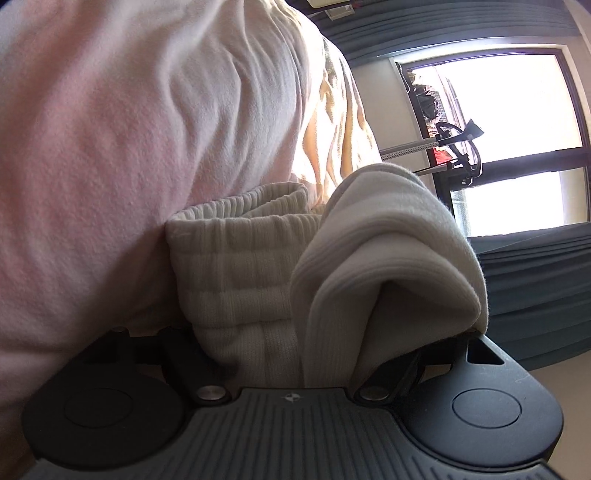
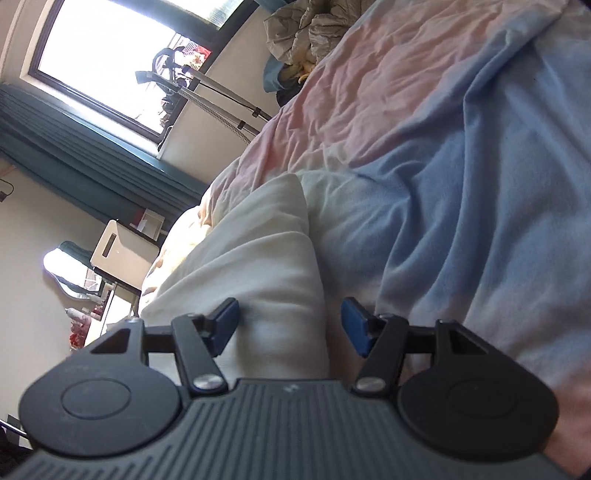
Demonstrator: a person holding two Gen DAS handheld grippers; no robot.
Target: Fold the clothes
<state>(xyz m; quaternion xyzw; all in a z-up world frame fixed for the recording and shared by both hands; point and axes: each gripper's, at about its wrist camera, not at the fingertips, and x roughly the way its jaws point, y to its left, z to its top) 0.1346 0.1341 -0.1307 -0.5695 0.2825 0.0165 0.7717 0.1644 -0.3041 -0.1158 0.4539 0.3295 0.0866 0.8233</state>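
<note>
A cream-white garment with a ribbed cuff (image 1: 243, 258) and a folded fleece layer (image 1: 388, 258) fills the left gripper (image 1: 295, 354); its fingers are hidden under the cloth and the jaws hold the bunched fabric. The garment lies against a pink bedsheet (image 1: 110, 147). In the right wrist view the same white garment (image 2: 266, 258) lies on the pink-and-blue bedsheet (image 2: 461, 184). My right gripper (image 2: 291, 325) is open, its blue pads (image 2: 225, 321) on either side of the garment's folded edge, not closed on it.
A crumpled beige cloth pile (image 2: 306, 29) lies at the far end of the bed. A window (image 1: 517, 140) with teal curtains (image 2: 92, 158), a metal stand (image 2: 221, 96) and a small cabinet (image 2: 122, 251) stand beyond the bed.
</note>
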